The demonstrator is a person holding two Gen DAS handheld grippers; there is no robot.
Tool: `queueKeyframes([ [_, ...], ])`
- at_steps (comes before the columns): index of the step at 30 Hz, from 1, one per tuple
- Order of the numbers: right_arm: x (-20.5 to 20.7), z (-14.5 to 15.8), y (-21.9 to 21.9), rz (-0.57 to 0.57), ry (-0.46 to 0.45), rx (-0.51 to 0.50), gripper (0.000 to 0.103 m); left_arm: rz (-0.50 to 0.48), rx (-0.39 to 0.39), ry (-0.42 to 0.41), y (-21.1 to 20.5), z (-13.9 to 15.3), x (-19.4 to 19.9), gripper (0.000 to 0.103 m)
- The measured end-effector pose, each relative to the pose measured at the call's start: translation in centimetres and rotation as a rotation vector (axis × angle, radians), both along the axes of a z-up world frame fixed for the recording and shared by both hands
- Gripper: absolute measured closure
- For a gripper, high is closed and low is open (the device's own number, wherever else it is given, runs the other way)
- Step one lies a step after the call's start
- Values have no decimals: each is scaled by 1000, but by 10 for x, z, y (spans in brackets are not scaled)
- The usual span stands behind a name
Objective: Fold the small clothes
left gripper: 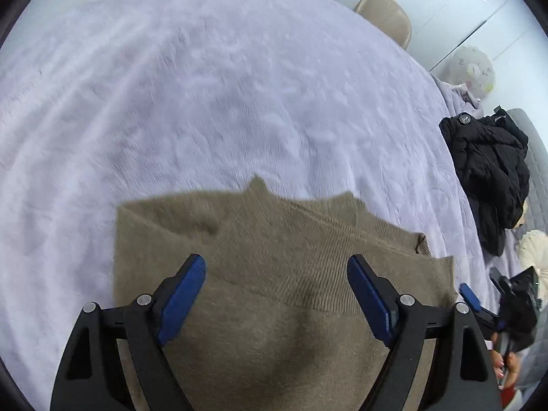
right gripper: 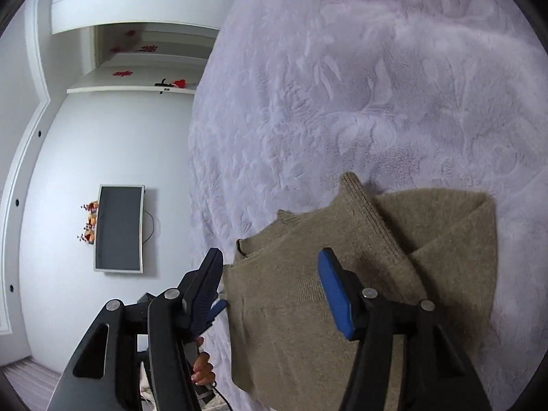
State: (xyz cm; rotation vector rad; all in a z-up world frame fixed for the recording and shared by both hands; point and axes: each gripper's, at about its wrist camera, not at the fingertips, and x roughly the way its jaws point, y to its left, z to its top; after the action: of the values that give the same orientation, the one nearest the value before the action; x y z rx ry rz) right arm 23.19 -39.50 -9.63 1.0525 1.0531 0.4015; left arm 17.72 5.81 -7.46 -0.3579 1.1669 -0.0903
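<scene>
A tan knitted sweater lies partly folded on a lavender fleece blanket; a ribbed sleeve crosses its top. My left gripper is open just above the sweater, holding nothing. In the right wrist view the same sweater lies on the blanket. My right gripper is open over the sweater's left edge and holds nothing. The right gripper also shows at the right edge of the left wrist view.
A black jacket lies at the blanket's right edge, with a beige chair and white cupboards beyond. In the right wrist view a wall-mounted screen and white shelves lie past the blanket's left edge.
</scene>
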Motion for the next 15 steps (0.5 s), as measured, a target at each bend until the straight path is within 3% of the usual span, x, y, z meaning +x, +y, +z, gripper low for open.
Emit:
queueKeyframes([
  [2,-2,4,11,65,-1,-51,41,-25,79,-22,-5,7,-3,18],
  [5,1,-8,31,138,56,-144,41,-71,146,20,-12,-3,-3,18],
  [8,0,-29,33,116,113,-213,42,-51,181,78,-8,-24,-4,18],
  [10,-5,-32,26,81,95,-233,43,-23,212,108,4,-34,-9,18],
  [15,-16,-8,5,44,79,-355,42,14,262,63,39,-15,-33,18],
])
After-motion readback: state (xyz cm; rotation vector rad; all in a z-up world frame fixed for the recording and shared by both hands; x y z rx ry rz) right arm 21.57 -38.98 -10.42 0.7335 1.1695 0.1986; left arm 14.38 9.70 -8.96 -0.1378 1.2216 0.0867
